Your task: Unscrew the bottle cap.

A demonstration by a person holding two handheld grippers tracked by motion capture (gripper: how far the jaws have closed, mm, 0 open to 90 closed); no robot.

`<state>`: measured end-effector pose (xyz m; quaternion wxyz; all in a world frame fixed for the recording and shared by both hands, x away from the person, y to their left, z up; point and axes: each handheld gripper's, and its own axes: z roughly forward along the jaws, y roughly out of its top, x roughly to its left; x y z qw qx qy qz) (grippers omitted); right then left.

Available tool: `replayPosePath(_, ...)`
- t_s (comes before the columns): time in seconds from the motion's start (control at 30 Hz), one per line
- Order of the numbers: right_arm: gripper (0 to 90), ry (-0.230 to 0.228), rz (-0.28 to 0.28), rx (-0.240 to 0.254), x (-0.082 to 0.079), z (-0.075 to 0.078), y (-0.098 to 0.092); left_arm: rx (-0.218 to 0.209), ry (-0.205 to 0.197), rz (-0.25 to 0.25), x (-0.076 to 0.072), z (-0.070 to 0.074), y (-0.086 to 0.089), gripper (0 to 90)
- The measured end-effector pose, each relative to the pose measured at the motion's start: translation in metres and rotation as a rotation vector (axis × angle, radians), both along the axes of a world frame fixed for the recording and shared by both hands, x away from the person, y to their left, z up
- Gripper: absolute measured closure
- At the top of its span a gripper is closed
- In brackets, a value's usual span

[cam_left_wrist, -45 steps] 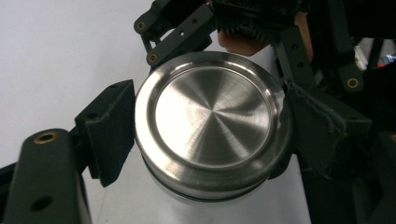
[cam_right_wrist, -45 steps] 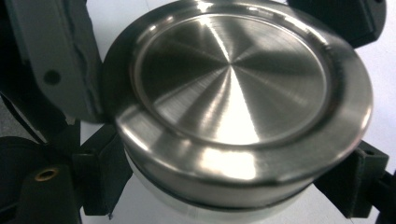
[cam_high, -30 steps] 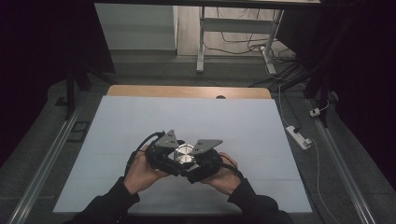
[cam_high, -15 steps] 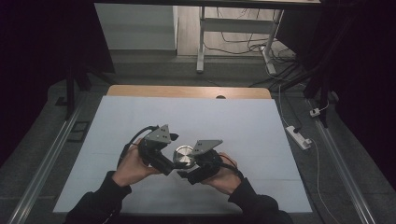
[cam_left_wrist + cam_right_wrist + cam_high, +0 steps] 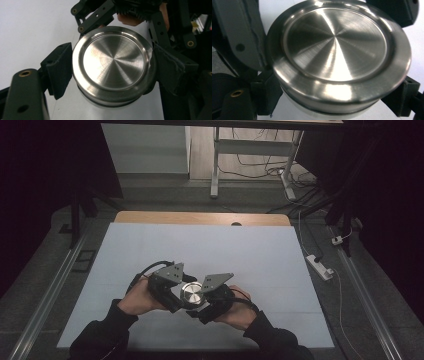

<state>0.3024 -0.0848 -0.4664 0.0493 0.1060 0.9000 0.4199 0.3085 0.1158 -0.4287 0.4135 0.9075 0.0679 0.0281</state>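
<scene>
Compared with half a second earlier, when the left gripper (image 5: 172,292) stood drawn off to the left of the steel lid (image 5: 191,292) with its jaws spread, its jaws have just been closing and it now sits against the lid again. Its fingers (image 5: 60,68) press on opposite sides of the lid's rim, closed on it. The right gripper (image 5: 202,302) has kept its place; its fingers (image 5: 265,96) clamp the white container (image 5: 312,111) just beneath the lid, and a thin dark seam separates lid and body. The lid's face is brushed metal with a raised rim, turned upward toward the high camera. Lid and container are held just above the pale tabletop (image 5: 210,245), near its front edge and slightly left of centre. Each gripper is held by a hand in a dark sleeve, and a black cable (image 5: 150,269) loops from the left gripper.
</scene>
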Motion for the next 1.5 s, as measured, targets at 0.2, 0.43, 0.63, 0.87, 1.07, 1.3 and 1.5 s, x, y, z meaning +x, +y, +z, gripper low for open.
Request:
replayPosePath(0.2, 15.1, -0.009, -0.064, -0.006, 0.005, -0.002, -0.003, 0.005, 0.020, 0.149, -0.002, -0.001, -0.009, 20.4)
replayPosePath(0.43, 15.1, -0.006, -0.157, -0.004, 0.010, -0.002, -0.005, 0.012, 0.025, 0.343, -0.008, 0.000, -0.024, 20.4)
replayPosePath(0.63, 15.1, -0.016, -0.192, 0.000, 0.011, -0.003, -0.007, 0.009, 0.012, 0.387, -0.010, 0.000, -0.029, 20.1)
replayPosePath(0.87, 15.1, -0.008, -0.159, 0.008, 0.010, -0.003, -0.008, -0.035, 0.004, 0.268, -0.002, 0.010, -0.004, 4.5)
replayPosePath(1.07, 15.1, 0.007, -0.076, 0.011, 0.007, -0.002, -0.005, -0.023, 0.001, 0.060, -0.002, 0.010, 0.007, 5.8)
replayPosePath(1.3, 15.1, 0.007, 0.026, 0.003, -0.004, 0.000, 0.002, 0.016, -0.006, -0.039, -0.004, 0.005, 0.003, 14.8)
replayPosePath(1.5, 15.1, -0.003, 0.000, 0.006, -0.004, 0.001, 0.002, -0.005, 0.000, 0.027, -0.004, 0.004, 0.000, 20.5)
